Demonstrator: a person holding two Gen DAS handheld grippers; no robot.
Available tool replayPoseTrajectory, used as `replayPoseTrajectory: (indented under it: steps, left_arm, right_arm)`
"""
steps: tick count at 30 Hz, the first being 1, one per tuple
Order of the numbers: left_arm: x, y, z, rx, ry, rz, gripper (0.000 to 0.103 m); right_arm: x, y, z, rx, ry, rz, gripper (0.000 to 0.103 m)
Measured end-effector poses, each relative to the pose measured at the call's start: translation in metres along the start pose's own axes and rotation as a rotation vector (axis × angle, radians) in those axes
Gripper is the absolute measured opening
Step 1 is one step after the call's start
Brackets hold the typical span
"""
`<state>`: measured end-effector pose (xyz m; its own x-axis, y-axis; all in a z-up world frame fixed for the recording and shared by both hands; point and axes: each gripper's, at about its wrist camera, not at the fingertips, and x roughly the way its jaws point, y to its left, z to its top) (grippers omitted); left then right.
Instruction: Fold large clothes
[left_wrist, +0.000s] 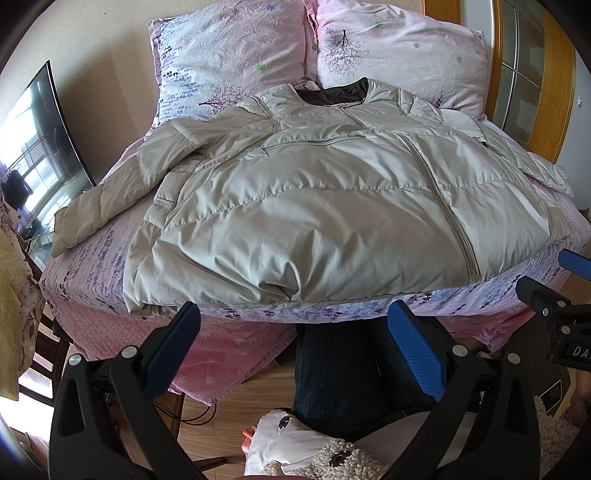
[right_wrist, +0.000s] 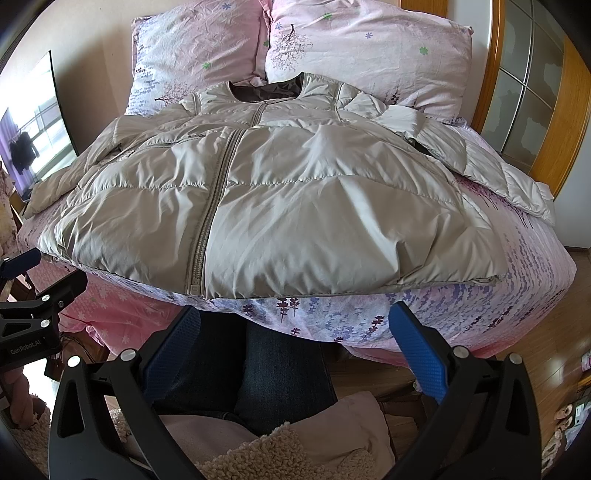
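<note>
A large beige puffer jacket (left_wrist: 314, 206) lies face up and zipped on the bed, collar toward the pillows, hem at the near edge. It also shows in the right wrist view (right_wrist: 295, 206). Its left sleeve (left_wrist: 96, 206) trails toward the bed's left edge; its right sleeve (right_wrist: 491, 173) lies out to the right. My left gripper (left_wrist: 295, 343) is open and empty, just short of the hem. My right gripper (right_wrist: 295, 343) is open and empty, also below the hem, right of the zipper's end (right_wrist: 194, 286).
Two pink floral pillows (left_wrist: 236, 55) (right_wrist: 369, 51) stand at the head of the bed. The pink floral sheet (right_wrist: 517, 280) hangs over the bed's edges. A TV (left_wrist: 40, 136) stands left, a wooden door frame (right_wrist: 491, 66) right. My jeans-clad legs (left_wrist: 340, 369) are below the grippers.
</note>
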<state>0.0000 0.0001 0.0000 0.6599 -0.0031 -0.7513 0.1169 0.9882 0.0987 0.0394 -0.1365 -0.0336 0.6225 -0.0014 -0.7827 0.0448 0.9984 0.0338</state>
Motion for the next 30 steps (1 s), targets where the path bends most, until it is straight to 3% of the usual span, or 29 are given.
replayPoseTrajectory:
  steps: [21,30]
  left_arm:
    - [0.001,-0.002,0.0,-0.003,0.003,-0.047,0.101]
    - [0.002,0.004,0.006,-0.011,-0.016,-0.048,0.101]
  right_arm:
    - [-0.003,-0.003,0.003,0.022,-0.016,0.012,0.102]
    - [-0.003,-0.015,0.018,0.055,-0.064,0.041,0.102]
